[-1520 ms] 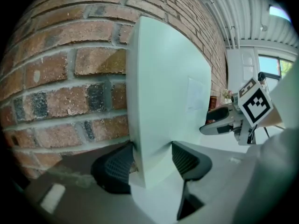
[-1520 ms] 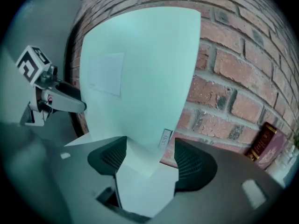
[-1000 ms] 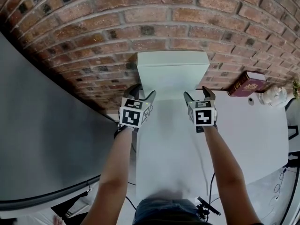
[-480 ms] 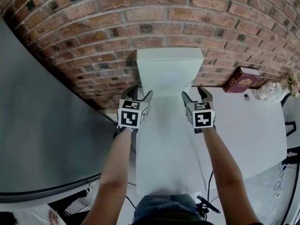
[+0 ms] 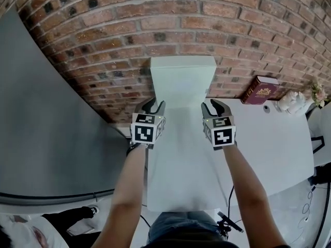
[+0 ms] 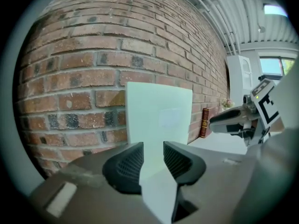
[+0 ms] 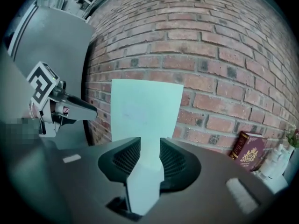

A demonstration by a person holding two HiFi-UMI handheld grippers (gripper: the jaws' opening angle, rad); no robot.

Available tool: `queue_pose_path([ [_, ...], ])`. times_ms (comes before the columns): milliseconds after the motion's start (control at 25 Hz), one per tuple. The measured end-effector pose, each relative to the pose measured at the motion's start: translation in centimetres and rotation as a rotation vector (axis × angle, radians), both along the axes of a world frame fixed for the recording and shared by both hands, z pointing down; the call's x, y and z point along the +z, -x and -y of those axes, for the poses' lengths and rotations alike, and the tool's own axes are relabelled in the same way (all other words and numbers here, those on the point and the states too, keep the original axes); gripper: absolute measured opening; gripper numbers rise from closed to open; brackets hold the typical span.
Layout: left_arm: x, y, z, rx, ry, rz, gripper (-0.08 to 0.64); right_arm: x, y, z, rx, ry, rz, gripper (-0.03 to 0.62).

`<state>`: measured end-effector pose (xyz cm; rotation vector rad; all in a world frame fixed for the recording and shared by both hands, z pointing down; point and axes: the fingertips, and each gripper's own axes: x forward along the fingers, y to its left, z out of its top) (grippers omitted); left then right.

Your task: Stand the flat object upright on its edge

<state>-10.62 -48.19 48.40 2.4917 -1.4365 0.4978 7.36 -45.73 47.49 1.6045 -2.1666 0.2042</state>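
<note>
Head view first: the flat white board (image 5: 183, 79) is already standing upright on its edge at the far end of the white table (image 5: 269, 133), right in front of the brick wall (image 5: 155, 25), at about 12 o'clock from both hands. The left gripper (image 5: 154, 105) sits at roughly 7 o'clock off the board's bottom edge and the right gripper (image 5: 215, 106) at roughly 5 o'clock, both clear of it and hovering over the table. There's a maroon book (image 5: 261, 90) at about 2 o'clock from the right gripper, propped by the wall, with some small white ornament (image 5: 292, 103) just beside it, and a big grey panel (image 5: 41, 112) fills the 9 o'clock side. Left gripper view: the left gripper (image 6: 153, 146) has just been closing its jaws and they're now narrow, about halfway in, with nothing pinched. You only see the board (image 6: 159, 115) standing further off through the gap, plus the right gripper (image 6: 219, 122) and the book (image 6: 204, 122) out at 3 o'clock. Right gripper view: same deal, the right gripper (image 7: 150, 141) has just been closing down to a narrow gap, holding nothing, with the board (image 7: 145, 108) dead ahead at 12 o'clock, the left gripper (image 7: 86, 111) at 9 o'clock and the book (image 7: 246, 152) at 4 o'clock.
</note>
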Motion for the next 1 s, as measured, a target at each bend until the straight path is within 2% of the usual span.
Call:
queue_pose_path([
  [240,-1.9,-0.1,-1.9,-0.022,-0.025,0.001,0.098,-2.3,0.3,-2.0,-0.015,-0.04,0.011,0.07],
  [400,-3.1,0.2,-3.1,-0.041,-0.051,0.001,0.028,-3.7,0.6,-3.3,-0.027,-0.077,0.009,0.005],
  [480,-3.6,0.3,-3.8,-0.047,-0.059,-0.002,0.0,-4.3,0.8,-4.0,-0.035,-0.085,0.017,0.003],
  [1000,-6.8,0.3,-8.5,-0.072,-0.107,-0.002,0.0,-7.9,1.4,-8.6,-0.082,-0.134,0.045,0.003],
])
